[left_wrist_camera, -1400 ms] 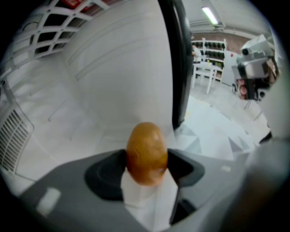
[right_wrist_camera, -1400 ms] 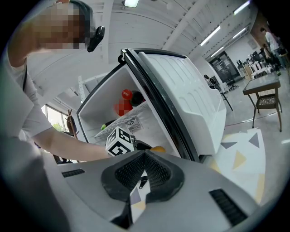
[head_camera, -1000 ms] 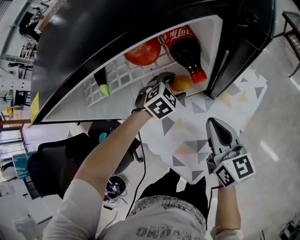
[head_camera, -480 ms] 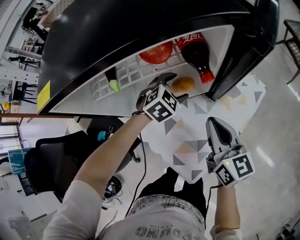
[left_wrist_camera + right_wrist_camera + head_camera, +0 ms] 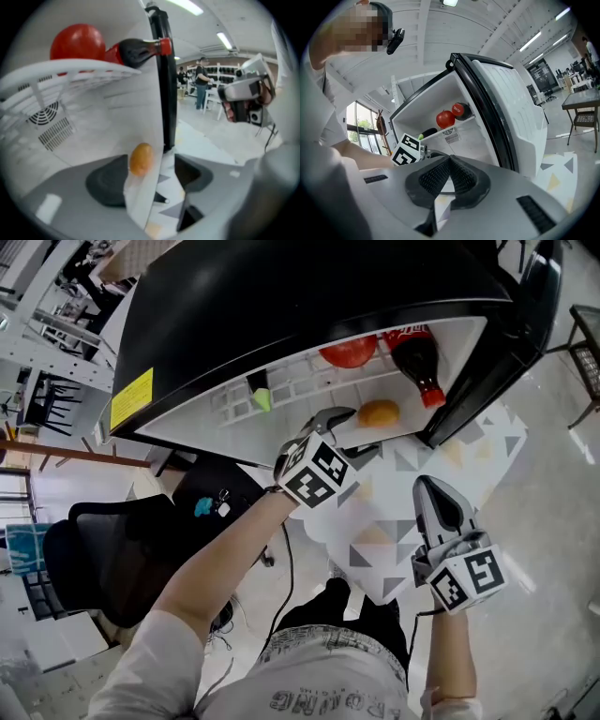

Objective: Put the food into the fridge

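Left gripper view: left gripper, grey body, dark oval pads. Jaws wide apart and closing; nothing pressed between them. Sighted through the gap, just ahead of the pads and touching neither: small orange oval fruit, lying on the white fridge floor close to its front edge.

Head view, same item: orange fruit on the lowest level of the fridge, just beyond the left gripper, which is held at the fridge opening.

Right gripper: ribbed dark pads pressed together, nothing held. In the head view the right gripper hangs well apart from the fridge, over the floor mat.

White wire shelf, above the orange fruit. Contents:
- round red fruit, resting on the shelf;
- dark cola bottle with red label and red cap, lying on its side beside the red fruit, cap toward the opening;
- dark long item with a green end, further along the shelf; kind cannot be told.

Small fridge with glossy black shell and white interior; yellow label on its top. Fridge door, white inside with black edging, swung fully open.

White floor mat with grey and beige triangles, in front of the fridge.

Black office chair, beside the fridge.
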`<state>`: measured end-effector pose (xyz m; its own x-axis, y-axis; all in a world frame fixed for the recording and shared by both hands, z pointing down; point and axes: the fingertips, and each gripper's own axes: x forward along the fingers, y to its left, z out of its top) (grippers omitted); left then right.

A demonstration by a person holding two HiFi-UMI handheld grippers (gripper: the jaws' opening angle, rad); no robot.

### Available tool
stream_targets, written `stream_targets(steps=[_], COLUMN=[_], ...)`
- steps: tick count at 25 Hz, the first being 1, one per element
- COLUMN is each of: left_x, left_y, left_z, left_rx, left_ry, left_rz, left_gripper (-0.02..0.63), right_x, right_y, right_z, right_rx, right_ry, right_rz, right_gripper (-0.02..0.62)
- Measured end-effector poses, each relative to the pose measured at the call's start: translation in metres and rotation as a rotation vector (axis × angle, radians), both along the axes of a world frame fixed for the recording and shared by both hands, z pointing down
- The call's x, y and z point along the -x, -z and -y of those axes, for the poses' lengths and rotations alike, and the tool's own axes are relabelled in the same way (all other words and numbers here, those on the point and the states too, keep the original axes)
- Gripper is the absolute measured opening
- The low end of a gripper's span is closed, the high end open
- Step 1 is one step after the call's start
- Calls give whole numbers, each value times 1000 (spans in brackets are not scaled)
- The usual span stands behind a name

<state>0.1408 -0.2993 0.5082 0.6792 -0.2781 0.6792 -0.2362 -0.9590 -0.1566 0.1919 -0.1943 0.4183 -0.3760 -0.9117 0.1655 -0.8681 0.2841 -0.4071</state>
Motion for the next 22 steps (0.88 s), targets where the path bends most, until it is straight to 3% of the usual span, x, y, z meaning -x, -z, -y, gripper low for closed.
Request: stream_targets(steps=[13,22], left_x=[53,85], left_y=[60,103], left_z=[-41,-72], left_rx=[14,-43], left_ry=[154,160], left_rz=[-227,-304], left_gripper=[165,121], right_x=[28,48], right_y=[37,56], right_z=[-14,-24], right_rx=[-26,-38], right_ry=[38,69], right_rz=[-55,-103], right_gripper=[2,2])
